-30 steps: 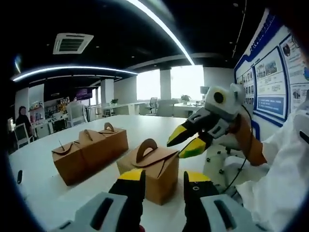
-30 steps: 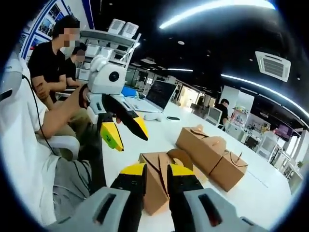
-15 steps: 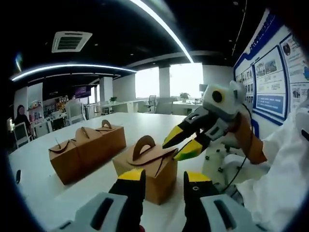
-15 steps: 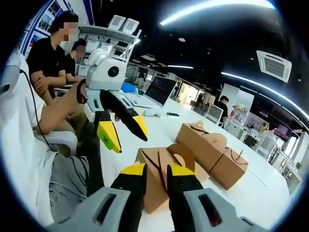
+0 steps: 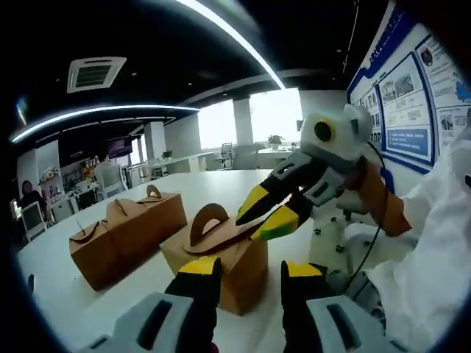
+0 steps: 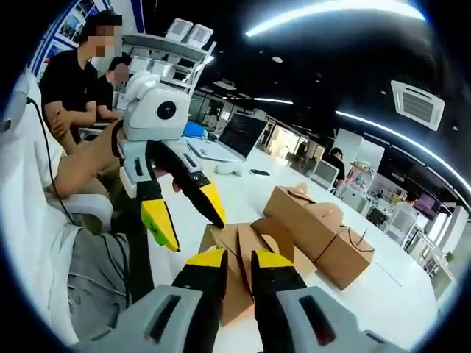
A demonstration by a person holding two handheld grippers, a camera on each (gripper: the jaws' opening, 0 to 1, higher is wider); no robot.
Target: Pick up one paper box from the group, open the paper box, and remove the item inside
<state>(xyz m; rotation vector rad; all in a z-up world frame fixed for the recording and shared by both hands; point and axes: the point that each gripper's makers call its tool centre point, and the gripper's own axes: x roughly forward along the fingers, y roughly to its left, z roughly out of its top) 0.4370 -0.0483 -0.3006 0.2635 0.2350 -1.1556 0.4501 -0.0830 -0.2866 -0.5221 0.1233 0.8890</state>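
A brown paper box (image 5: 221,254) with an arched handle stands alone on the white table (image 5: 88,309), close in front of my left gripper (image 5: 250,271). Its yellow-tipped jaws are open, with nothing between them. My right gripper (image 5: 263,215) comes in from the right, jaws a little apart, tips at the box's top right edge beside the handle. In the right gripper view the same box (image 6: 235,243) sits just beyond my right gripper (image 6: 238,259), and the left gripper (image 6: 190,224) hangs open over its left corner. Whether either gripper touches the box is unclear.
A row of three more brown boxes (image 5: 121,232) stands behind and left of the near one, also seen as a row (image 6: 324,228). A laptop (image 6: 243,136) sits farther along the table. Seated people (image 6: 70,88) are at the left. Posters (image 5: 412,88) cover the wall.
Both grippers have drawn in closer to the near box. The right gripper's tips have come down to the box's top edge; the left gripper has dropped over its corner. The boxes stay put.
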